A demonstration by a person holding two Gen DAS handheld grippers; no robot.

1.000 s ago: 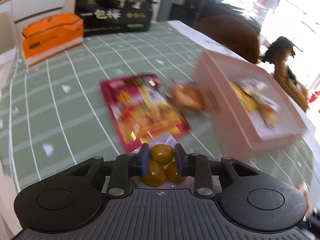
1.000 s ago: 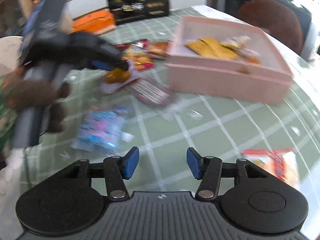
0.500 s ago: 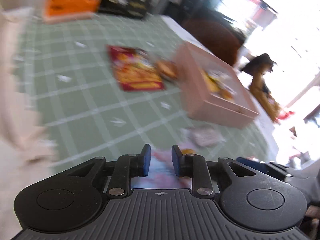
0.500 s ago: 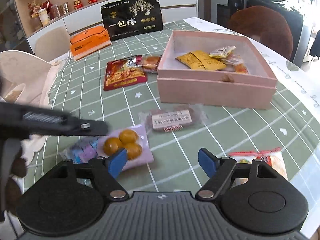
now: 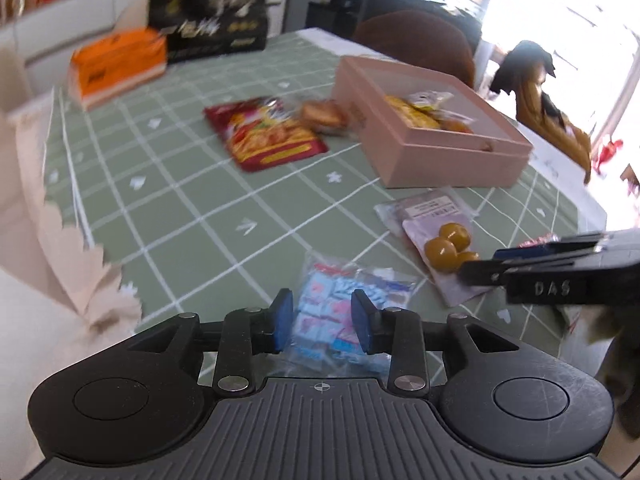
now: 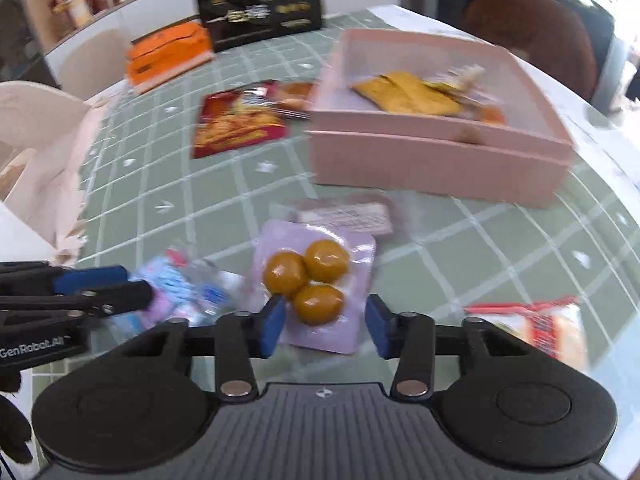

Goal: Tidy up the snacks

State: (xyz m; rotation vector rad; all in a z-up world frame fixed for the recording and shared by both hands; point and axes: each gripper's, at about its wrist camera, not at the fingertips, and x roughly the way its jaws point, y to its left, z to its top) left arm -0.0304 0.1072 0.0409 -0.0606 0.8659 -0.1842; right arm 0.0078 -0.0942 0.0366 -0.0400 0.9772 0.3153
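Released, chestnut pouch point(image 6: 316, 284) now lies between closing right tongs point(image 6: 325, 325).

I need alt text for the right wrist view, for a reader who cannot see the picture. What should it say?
The right tongs, closing, frame a lilac packet with three brown balls lying on a green checked tablecloth. Behind it lie a clear-wrapped dark snack and an open pink box with yellow packets. The left tongs enter at left over a blue-and-pink candy bag.
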